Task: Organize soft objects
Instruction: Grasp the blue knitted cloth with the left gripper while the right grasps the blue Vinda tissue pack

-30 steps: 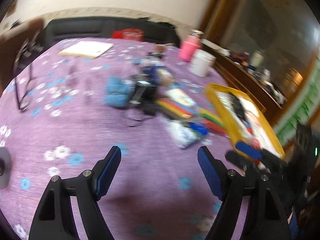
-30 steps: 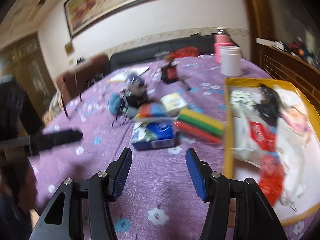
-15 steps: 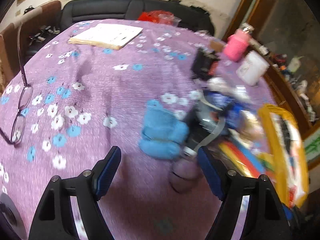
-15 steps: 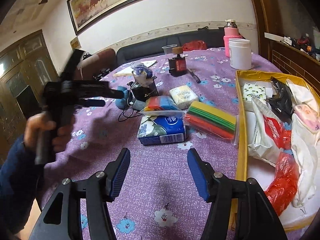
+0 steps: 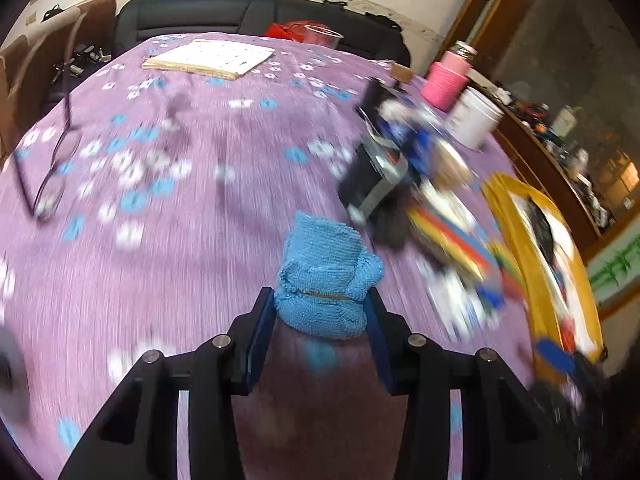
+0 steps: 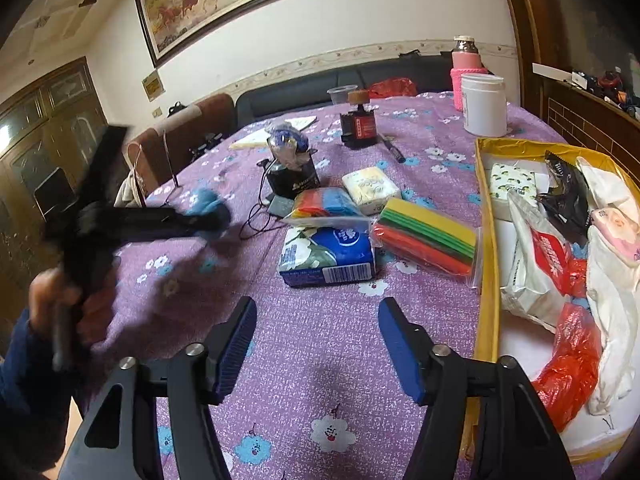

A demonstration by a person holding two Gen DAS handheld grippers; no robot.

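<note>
blue knitted bundle (image 5: 326,280) sits clamped between left tongs (image 5: 320,312); right tongs (image 6: 318,344) gape empty.

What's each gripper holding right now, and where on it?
Left gripper is shut on the blue knitted cloth bundle, pads clamping its near, lower end on both sides. Right gripper is open and holds nothing.

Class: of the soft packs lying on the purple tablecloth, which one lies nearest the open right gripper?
The blue tissue pack: it lies directly ahead of the right gripper, closer than the striped sponge pack.
</note>
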